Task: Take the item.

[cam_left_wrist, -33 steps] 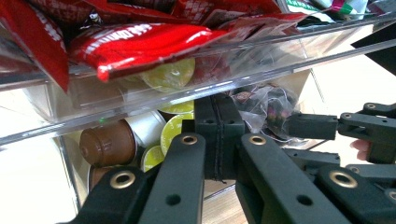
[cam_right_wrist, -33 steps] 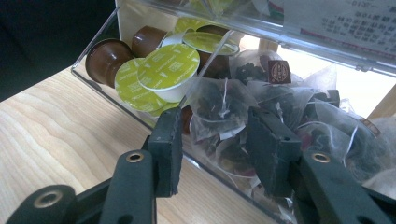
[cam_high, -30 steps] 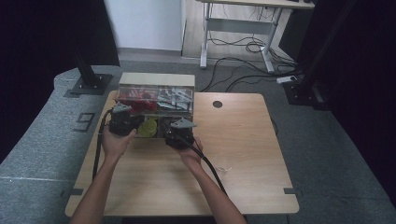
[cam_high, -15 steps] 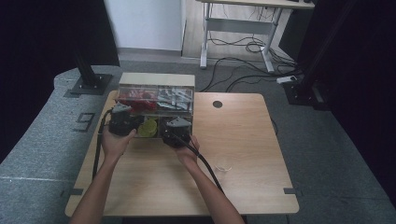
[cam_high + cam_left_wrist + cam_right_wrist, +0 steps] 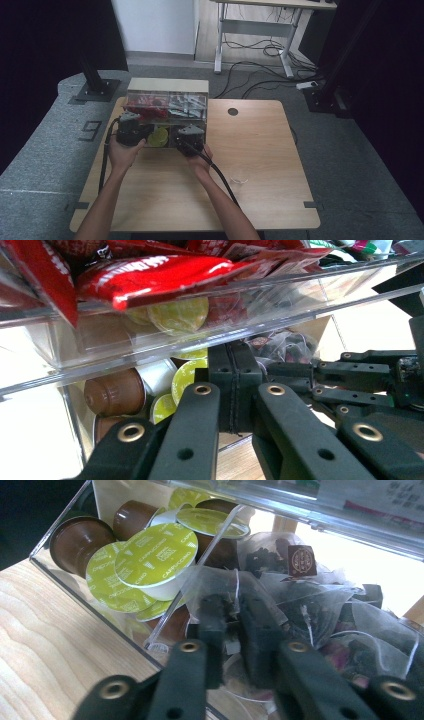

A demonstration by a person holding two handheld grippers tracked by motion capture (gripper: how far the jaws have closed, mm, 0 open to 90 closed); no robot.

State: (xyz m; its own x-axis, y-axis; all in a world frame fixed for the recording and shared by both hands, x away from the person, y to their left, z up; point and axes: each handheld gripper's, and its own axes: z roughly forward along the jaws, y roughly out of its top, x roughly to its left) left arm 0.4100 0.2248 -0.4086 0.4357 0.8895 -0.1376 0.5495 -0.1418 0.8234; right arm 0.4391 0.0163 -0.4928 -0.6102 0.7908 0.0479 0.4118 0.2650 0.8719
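Note:
A clear plastic organiser (image 5: 167, 89) stands at the table's far left. Its upper shelf holds red sachets (image 5: 150, 275). Below lie green-lidded coffee capsules (image 5: 155, 555) on the left and mesh tea bags (image 5: 310, 605) on the right. My left gripper (image 5: 234, 357) is shut with nothing between its jaws, tips right at the capsule compartment (image 5: 159, 136). My right gripper (image 5: 235, 615) reaches into the tea bag compartment. Its jaws have just been closing and now pinch the mesh of a tea bag (image 5: 220, 587). From above, the left gripper (image 5: 131, 131) and right gripper (image 5: 189, 137) sit side by side against the box front.
The wooden table (image 5: 260, 145) has a round cable hole (image 5: 233, 111) right of the organiser. A small clear cup (image 5: 240, 175) stands on the table near my right forearm. Black cables trail from both grippers toward the near edge. Grey carpet surrounds the table.
The right gripper has shifted slightly left and closer to the box front. The left hand and gripper have stayed where they were.

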